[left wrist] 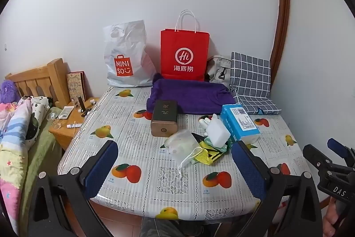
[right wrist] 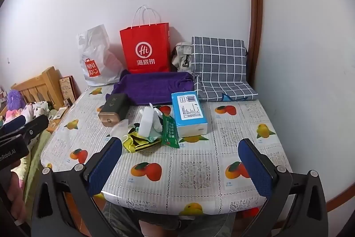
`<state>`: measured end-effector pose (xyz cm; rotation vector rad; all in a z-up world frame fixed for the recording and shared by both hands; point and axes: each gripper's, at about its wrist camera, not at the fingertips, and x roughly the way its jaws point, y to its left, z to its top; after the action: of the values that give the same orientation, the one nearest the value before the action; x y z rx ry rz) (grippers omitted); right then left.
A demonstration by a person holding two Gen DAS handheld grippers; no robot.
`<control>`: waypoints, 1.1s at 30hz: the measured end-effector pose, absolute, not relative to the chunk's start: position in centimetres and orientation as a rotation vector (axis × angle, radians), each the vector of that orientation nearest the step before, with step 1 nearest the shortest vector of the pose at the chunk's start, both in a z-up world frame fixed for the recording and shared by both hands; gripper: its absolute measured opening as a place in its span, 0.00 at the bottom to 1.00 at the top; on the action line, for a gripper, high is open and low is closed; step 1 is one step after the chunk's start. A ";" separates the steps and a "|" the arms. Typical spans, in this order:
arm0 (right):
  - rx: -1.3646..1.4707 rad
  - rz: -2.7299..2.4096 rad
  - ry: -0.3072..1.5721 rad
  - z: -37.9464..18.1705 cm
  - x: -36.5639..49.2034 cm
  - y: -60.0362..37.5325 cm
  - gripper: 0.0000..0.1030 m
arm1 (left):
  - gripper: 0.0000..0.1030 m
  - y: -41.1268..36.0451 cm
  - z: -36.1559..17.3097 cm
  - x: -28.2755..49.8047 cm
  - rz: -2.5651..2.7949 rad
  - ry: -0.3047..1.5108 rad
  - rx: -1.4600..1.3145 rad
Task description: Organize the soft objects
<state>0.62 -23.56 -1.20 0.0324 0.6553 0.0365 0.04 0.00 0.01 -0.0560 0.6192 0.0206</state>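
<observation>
Nearest, my left gripper (left wrist: pixel 175 167) and right gripper (right wrist: pixel 180 164): both spread wide and empty, held off the near edge of the table (right wrist: pixel 199 179), I judge to survey before choosing a first piece. Table: covered in a fruit-print oilcloth, its near half bare. Mid-table, a loose heap, the likely work: a clear plastic bag (left wrist: pixel 182 143) at the left; a yellow mesh item (right wrist: pixel 133 143) tangled beside it; a green packet (right wrist: pixel 169 129) leaning at the right; a white foam block (right wrist: pixel 147 123) propped on top, with something white behind it that I cannot identify. Touching the heap on the right, a blue tissue pack (right wrist: pixel 188 112), lying flat. Left of the heap, a dark box with a gold end (right wrist: pixel 112 111), hard goods, probably not part of the sort. Farther, a purple towel (right wrist: pixel 153 89), spread flat. Far right, a grey checked cushion (right wrist: pixel 219 63), half propped on the wall. Against the far wall, upright so they stay open at the top: a red paper bag (right wrist: pixel 146 50), a white Miniso bag (right wrist: pixel 95 59), and a grey pouch (right wrist: pixel 182 57) between red bag and cushion.
</observation>
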 end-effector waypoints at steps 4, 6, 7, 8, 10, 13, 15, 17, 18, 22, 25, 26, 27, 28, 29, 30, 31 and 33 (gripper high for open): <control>0.030 0.042 0.654 -1.2 0.5 -23.5 1.00 | 1.00 -0.5 -0.1 0.2 0.022 0.620 -0.050; 0.028 0.042 0.653 -1.2 0.4 -23.4 1.00 | 1.00 -0.6 0.0 0.0 0.023 0.615 -0.044; 0.028 0.043 0.654 -1.2 0.4 -23.4 1.00 | 1.00 -0.6 0.0 -0.1 0.023 0.614 -0.045; 0.032 0.042 0.647 -1.0 0.4 -23.7 1.00 | 1.00 -0.3 -0.1 0.0 0.020 0.621 -0.046; 0.028 0.043 0.648 -1.0 0.5 -23.7 1.00 | 1.00 -0.4 -0.1 0.0 0.019 0.619 -0.052; 0.031 0.043 0.648 -1.0 0.5 -23.9 1.00 | 1.00 -0.7 -0.1 -0.1 0.020 0.619 -0.054; 0.033 0.040 0.648 -1.2 0.4 -23.7 1.00 | 1.00 -0.4 -0.1 0.0 0.015 0.621 -0.049; 0.034 0.041 0.646 -0.7 0.2 -23.8 1.00 | 1.00 -0.4 0.0 0.0 0.015 0.622 -0.049; 0.032 0.041 0.646 -0.7 0.2 -23.8 1.00 | 1.00 -0.3 0.0 0.0 0.015 0.621 -0.051; 0.031 0.041 0.645 -0.7 0.1 -23.9 1.00 | 1.00 -0.3 0.0 0.0 0.017 0.621 -0.051; 0.032 0.038 0.644 -0.6 0.2 -23.7 1.00 | 1.00 -0.3 0.0 0.0 0.017 0.621 -0.050; 0.033 0.038 0.643 -0.4 0.2 -23.6 1.00 | 1.00 -0.3 0.0 0.0 0.017 0.621 -0.050; 0.033 0.037 0.643 -0.3 0.2 -23.6 1.00 | 1.00 -0.4 0.0 0.0 0.017 0.621 -0.050; 0.034 0.036 0.642 -0.3 0.1 -23.6 1.00 | 1.00 -0.4 0.0 0.0 0.017 0.621 -0.050; 0.035 0.036 0.641 -0.2 0.1 -23.7 1.00 | 1.00 -0.4 0.0 0.1 0.017 0.621 -0.049; 0.036 0.038 0.640 -0.2 0.1 -23.7 1.00 | 1.00 -0.4 0.0 0.0 0.018 0.621 -0.049; 0.036 0.037 0.640 -0.2 0.1 -23.7 1.00 | 1.00 -0.4 0.0 0.0 0.018 0.621 -0.049; 0.035 0.037 0.639 -0.2 0.1 -23.7 1.00 | 1.00 -0.4 0.0 0.0 0.017 0.621 -0.049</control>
<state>0.05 -23.69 -0.22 0.0354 0.6394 0.0367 0.00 -0.36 -0.03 -0.0489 0.6210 0.0172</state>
